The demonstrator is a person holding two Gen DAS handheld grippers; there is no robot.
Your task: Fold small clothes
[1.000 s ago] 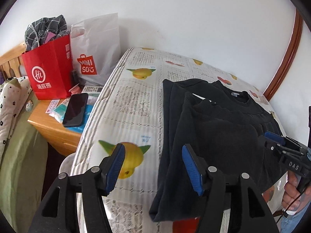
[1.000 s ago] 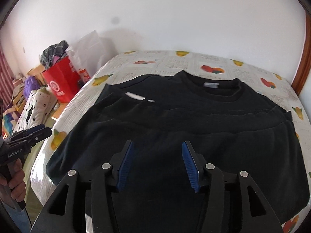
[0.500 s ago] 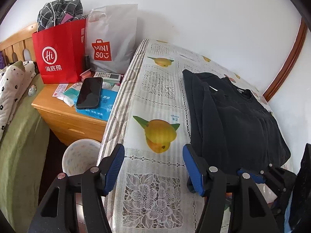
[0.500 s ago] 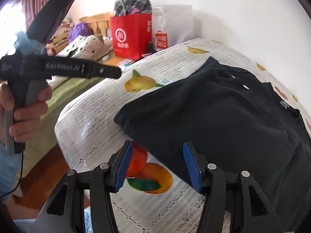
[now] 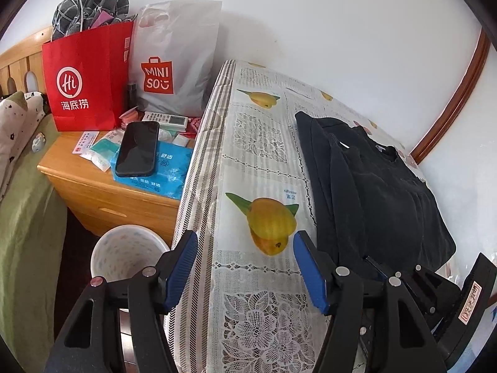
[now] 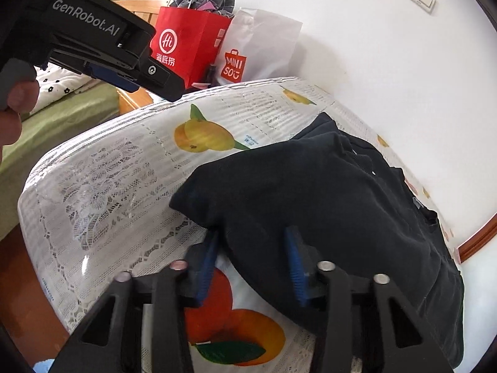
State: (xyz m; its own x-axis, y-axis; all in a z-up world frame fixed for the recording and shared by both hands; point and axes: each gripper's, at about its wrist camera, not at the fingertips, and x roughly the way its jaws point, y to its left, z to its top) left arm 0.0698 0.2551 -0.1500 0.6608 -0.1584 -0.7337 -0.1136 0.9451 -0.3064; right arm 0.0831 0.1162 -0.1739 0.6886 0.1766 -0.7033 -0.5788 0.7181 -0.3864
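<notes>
Pinching the near hem of the black knitted sweater [image 6: 326,199] in my right gripper [image 6: 251,267], jaws just closing on the fabric, ready to lift and fold; garment flat on the fruit-print tablecloth [image 6: 124,168]; left gripper [image 5: 245,273] spread, empty, near the table's left edge, awaiting its corner.

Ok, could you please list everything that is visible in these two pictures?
fruit-printed lace tablecloth: one, white, covering the table
black knit sweater: one, black, on the tablecloth
wooden nightstand: one, light brown, beside the table
red paper bag: one, red, on the nightstand
grey plastic bag: one, grey, beside red bag
black smartphone: one, black, on blue tissue pack
white round bin: one, white, below nightstand
left hand-held gripper: one, black, blue pads, open, empty
right hand-held gripper: one, black, jaws just closing on sweater edge
</notes>
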